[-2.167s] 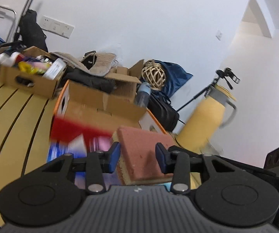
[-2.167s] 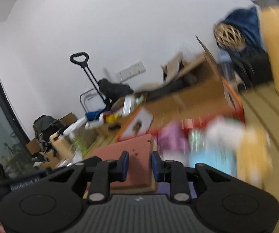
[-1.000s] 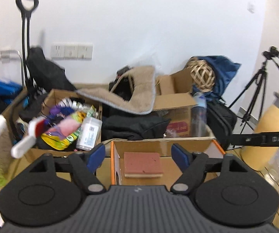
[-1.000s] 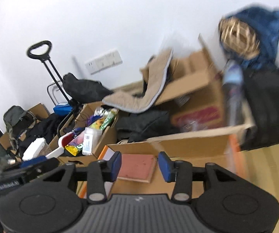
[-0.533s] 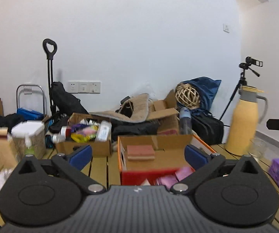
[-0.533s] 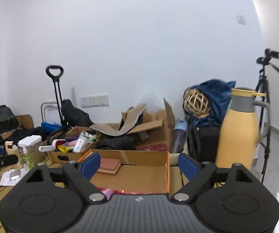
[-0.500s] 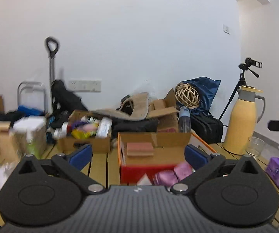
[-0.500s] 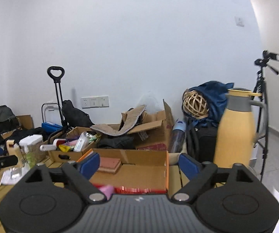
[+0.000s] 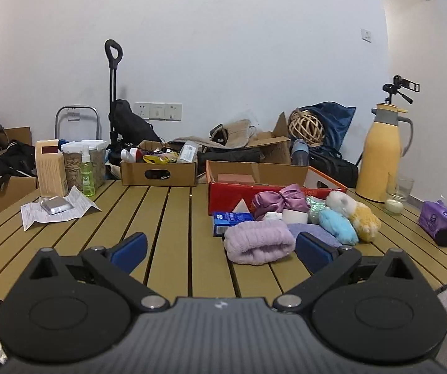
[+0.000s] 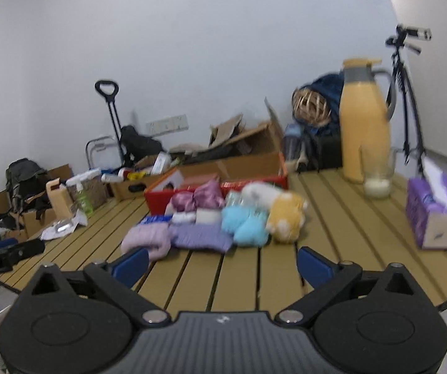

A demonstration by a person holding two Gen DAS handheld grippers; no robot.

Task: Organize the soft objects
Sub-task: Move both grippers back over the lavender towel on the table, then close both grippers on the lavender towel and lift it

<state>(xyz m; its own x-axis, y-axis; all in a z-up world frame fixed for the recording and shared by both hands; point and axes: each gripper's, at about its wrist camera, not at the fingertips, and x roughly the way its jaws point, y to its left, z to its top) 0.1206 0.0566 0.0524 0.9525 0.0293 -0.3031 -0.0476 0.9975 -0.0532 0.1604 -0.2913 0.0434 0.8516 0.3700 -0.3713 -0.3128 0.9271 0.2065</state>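
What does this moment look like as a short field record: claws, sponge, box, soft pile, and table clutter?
left claw: open, empty, short of the soft pile
right claw: open, empty, above the table
pink sponge: lying inside the box
red box: on the slatted table, behind the pile
soft pile: lilac rolled cloth, blue plush, yellow plush, purple satin pouch
right side: yellow thermos, purple tissue box
left side: paper leaflet
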